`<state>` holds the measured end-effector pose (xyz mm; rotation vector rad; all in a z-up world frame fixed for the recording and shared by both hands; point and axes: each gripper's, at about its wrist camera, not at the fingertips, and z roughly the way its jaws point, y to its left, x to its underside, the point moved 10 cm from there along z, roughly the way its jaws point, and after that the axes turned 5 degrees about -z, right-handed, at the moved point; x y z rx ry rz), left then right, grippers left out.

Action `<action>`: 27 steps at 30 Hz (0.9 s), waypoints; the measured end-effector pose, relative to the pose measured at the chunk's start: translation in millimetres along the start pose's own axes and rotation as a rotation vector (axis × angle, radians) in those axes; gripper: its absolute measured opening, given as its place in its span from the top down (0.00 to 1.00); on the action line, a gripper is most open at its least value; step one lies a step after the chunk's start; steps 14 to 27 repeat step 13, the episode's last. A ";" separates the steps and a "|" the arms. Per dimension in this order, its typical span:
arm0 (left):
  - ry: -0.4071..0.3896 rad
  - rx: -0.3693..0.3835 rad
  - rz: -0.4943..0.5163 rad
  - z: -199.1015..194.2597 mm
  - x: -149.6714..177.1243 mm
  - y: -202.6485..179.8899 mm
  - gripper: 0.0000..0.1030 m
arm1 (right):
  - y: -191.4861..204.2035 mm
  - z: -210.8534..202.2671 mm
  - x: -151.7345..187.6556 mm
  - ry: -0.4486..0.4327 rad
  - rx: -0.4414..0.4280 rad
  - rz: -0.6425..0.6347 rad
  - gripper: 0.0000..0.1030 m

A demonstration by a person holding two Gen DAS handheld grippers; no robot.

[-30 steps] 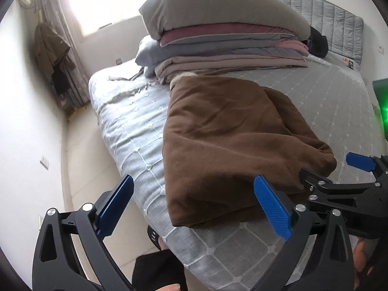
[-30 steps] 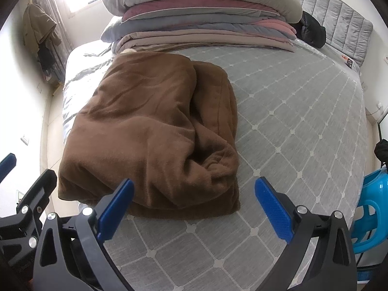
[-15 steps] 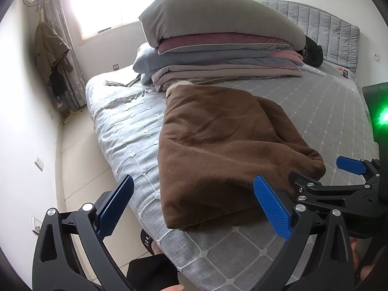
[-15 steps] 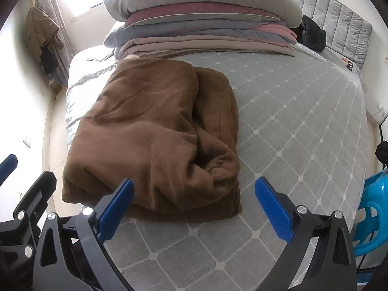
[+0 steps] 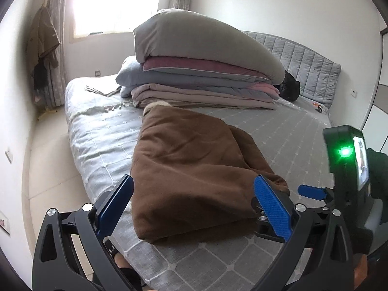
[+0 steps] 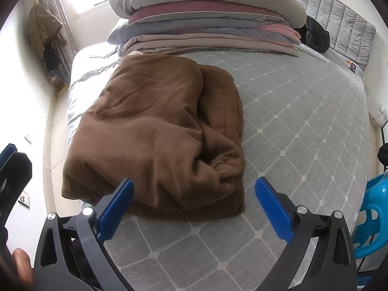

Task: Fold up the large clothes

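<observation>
Both wrist cameras looked from the bed's [image 6: 303,111] near edge toward the far headboard [image 5: 305,68] — the left from the near-left corner, angled right; the right nearer, tilted down. Both shared the brown garment [image 6: 157,131] and the far bedding stack [image 5: 198,72].
</observation>
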<state>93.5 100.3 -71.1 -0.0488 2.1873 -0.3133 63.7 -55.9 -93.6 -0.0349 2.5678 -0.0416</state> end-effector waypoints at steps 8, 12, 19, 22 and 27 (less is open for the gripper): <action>0.064 -0.241 0.095 15.9 12.3 13.2 0.07 | -18.3 -22.3 -5.0 -0.067 -0.001 0.027 0.07; 0.103 -0.247 0.093 13.7 19.6 12.2 0.07 | -31.8 -32.6 -2.0 -0.093 0.004 0.045 0.07; 0.103 -0.245 0.094 11.6 19.8 11.1 0.07 | -34.6 -34.0 -1.8 -0.097 0.004 0.048 0.07; 0.103 -0.245 0.094 11.6 19.8 11.1 0.07 | -34.6 -34.0 -1.8 -0.097 0.004 0.048 0.07; 0.103 -0.245 0.094 11.6 19.8 11.1 0.07 | -34.6 -34.0 -1.8 -0.097 0.004 0.048 0.07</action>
